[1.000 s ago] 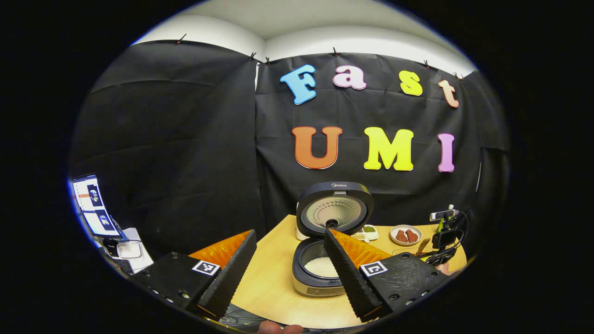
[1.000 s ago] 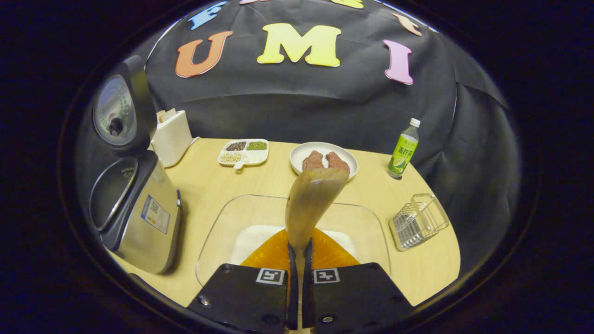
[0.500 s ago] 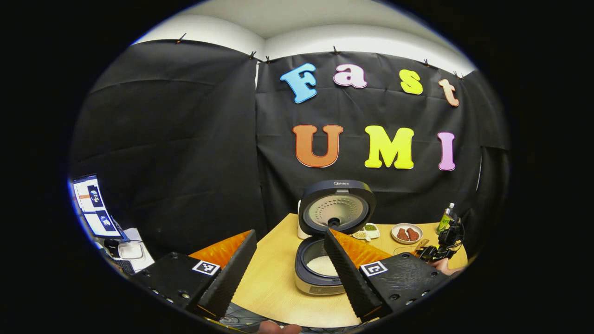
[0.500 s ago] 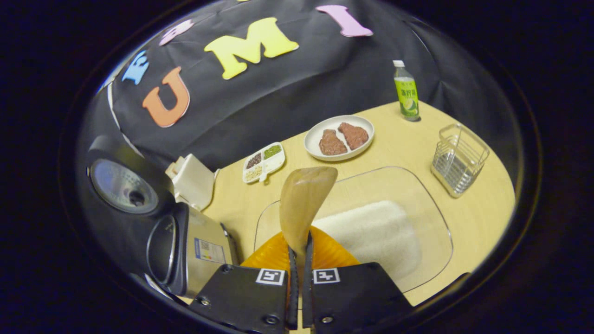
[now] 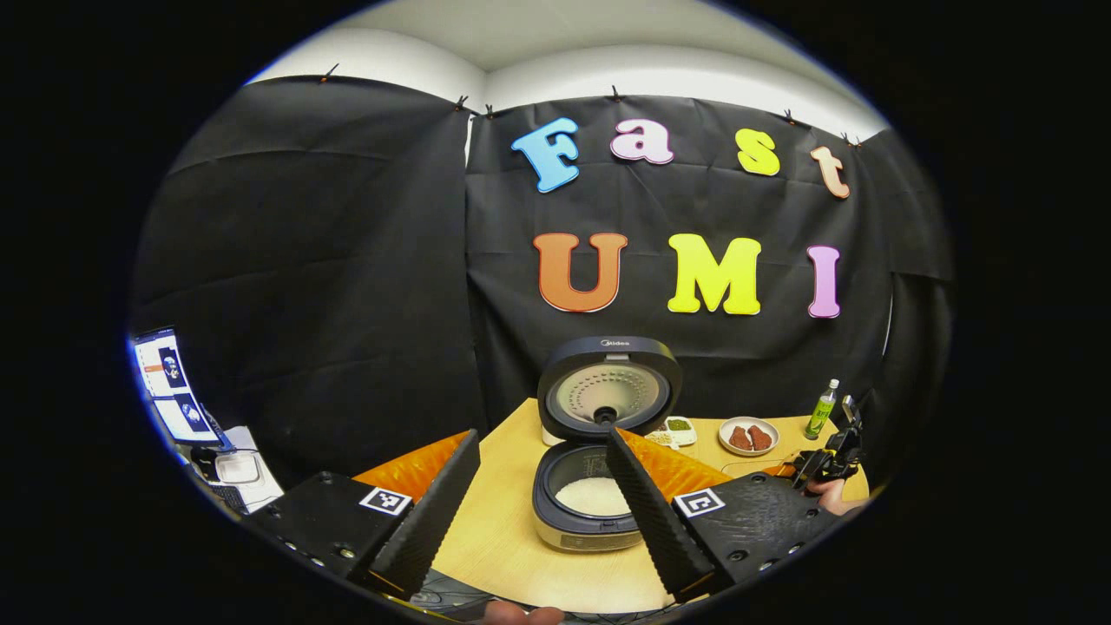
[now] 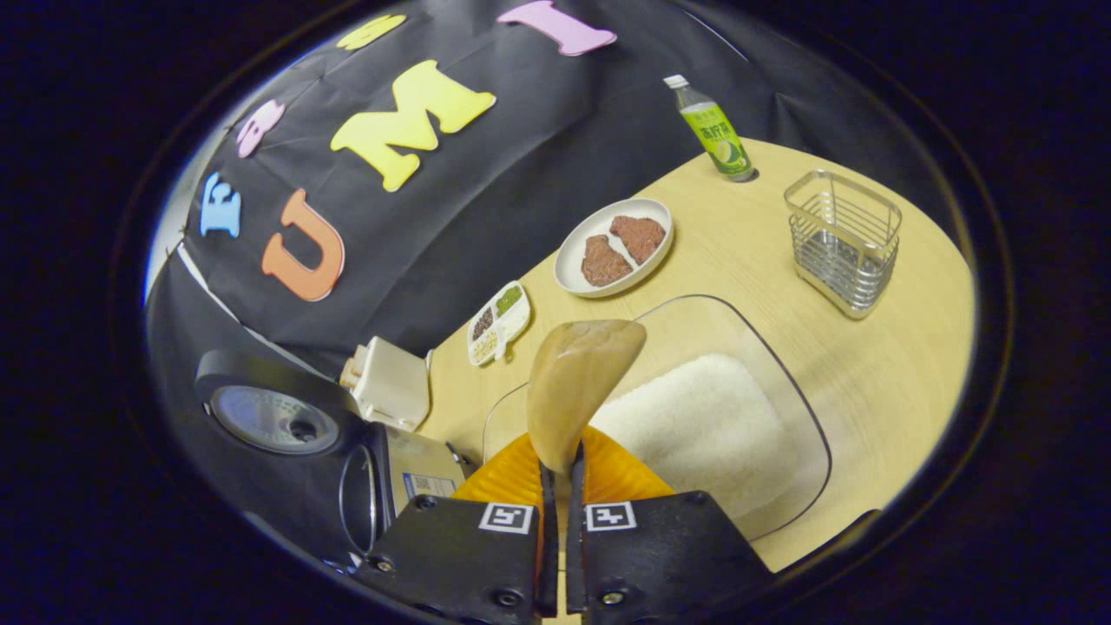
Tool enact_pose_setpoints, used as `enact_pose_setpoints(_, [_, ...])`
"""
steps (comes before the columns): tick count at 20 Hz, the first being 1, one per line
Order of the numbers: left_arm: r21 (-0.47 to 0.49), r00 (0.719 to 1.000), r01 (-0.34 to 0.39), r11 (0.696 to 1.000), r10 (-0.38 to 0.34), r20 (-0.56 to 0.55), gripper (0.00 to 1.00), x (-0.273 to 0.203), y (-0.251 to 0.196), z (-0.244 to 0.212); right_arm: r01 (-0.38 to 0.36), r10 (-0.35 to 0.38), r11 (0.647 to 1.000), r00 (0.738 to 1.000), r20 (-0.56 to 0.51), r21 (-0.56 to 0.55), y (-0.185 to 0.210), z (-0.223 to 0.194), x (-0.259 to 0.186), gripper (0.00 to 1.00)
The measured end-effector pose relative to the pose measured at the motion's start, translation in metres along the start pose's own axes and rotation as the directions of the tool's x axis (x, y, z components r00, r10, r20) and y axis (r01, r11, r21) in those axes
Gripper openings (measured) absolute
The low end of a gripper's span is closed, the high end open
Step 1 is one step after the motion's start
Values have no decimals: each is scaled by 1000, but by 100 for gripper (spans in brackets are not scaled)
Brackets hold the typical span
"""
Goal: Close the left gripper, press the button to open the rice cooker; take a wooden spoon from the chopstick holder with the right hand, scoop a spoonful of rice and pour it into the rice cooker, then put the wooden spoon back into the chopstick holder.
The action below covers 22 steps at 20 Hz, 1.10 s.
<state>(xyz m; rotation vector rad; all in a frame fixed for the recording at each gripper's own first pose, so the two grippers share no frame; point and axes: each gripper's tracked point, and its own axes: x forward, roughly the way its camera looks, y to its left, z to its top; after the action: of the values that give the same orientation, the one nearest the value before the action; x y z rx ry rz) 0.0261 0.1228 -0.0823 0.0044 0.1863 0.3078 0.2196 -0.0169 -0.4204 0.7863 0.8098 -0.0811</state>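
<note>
The left gripper (image 5: 538, 473) hung above the table (image 5: 503, 529) with its fingers wide apart, holding nothing, and the rice cooker (image 5: 583, 512) stood beyond them with its lid up. The right gripper (image 6: 555, 486) had its fingers clamped on the handle of the wooden spoon (image 6: 577, 382), whose bowl rose above the clear tray (image 6: 781, 382) of rice (image 6: 694, 425). The wire chopstick holder (image 6: 840, 239) stood well apart to the right.

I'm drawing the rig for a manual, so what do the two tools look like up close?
Each tool has two black blocky bodies, each carrying a square black-and-white marker: the left tool and the right tool. Ribbed orange bellows sit behind the fingers, whose inner faces are textured. Small screws dot the bodies. No cables or sleeves are visible up close.
</note>
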Motion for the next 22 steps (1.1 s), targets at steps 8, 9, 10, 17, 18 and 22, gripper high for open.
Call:
enact_pose_setpoints(8, [10, 1000, 19, 1000, -19, -12, 95, -4, -29, -4, -86, 82, 987, 996, 34, 136, -13, 35, -23, 9])
enact_pose_setpoints(9, [6, 1000, 19, 1000, -19, -12, 95, -5, -32, -3, -98, 94, 985, 995, 39, 142, -10, 40, -28, 9])
enact_pose_setpoints(10, [2, 1000, 19, 1000, -19, -10, 95, -6, -34, -3, -110, 105, 982, 994, 45, 152, -8, 46, -31, 9])
enact_pose_setpoints(17, [-30, 1000, 17, 999, -17, 8, 95, -6, -45, 1, -186, 175, 962, 982, 73, 199, 22, 80, -64, 9])
enact_pose_setpoints(18, [-37, 1000, 14, 999, -14, 12, 95, -8, -44, 1, -197, 186, 959, 980, 73, 203, 31, 82, -69, 9])
enact_pose_setpoints(22, [-54, 1000, -3, 999, 4, 19, 95, -13, -34, -1, -250, 243, 949, 968, 60, 193, 81, 85, -85, 8])
